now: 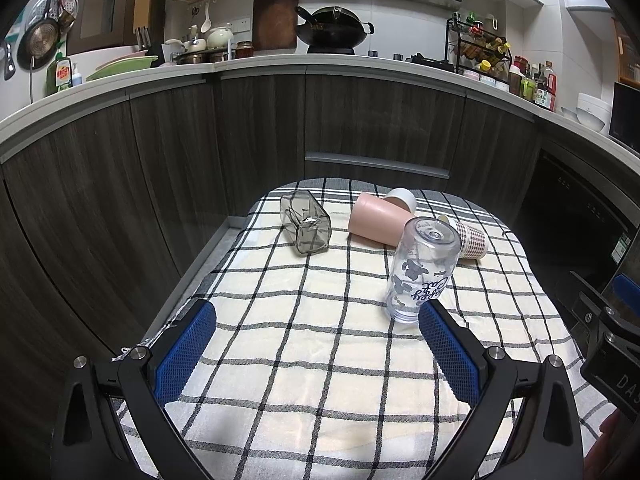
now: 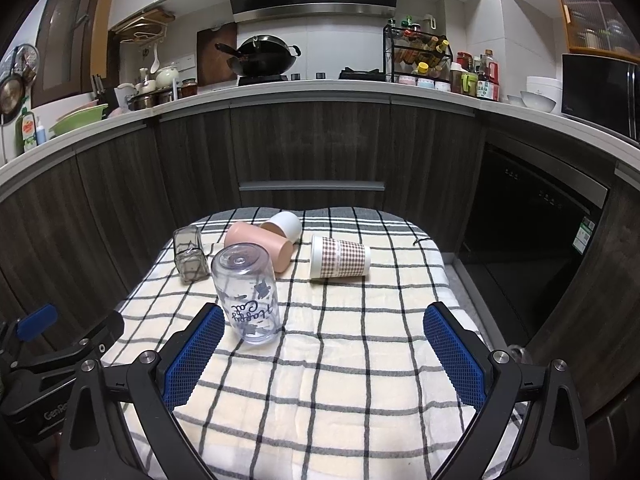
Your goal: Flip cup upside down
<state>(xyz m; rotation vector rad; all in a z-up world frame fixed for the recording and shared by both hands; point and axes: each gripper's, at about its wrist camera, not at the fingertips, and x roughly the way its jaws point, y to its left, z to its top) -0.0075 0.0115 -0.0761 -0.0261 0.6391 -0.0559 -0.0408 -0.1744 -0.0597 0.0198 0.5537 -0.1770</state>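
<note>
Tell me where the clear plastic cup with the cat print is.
The clear plastic cup with the cat print stands upside down on the checked cloth, nearest the grippers, just in front of the pink cup lying on its side.

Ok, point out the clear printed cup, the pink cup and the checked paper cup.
clear printed cup (image 2: 250, 296): right wrist view, on its printed side wall.
pink cup (image 2: 256, 246): right wrist view, on its side wall.
checked paper cup (image 2: 342, 258): right wrist view, on its checked sleeve.
</note>
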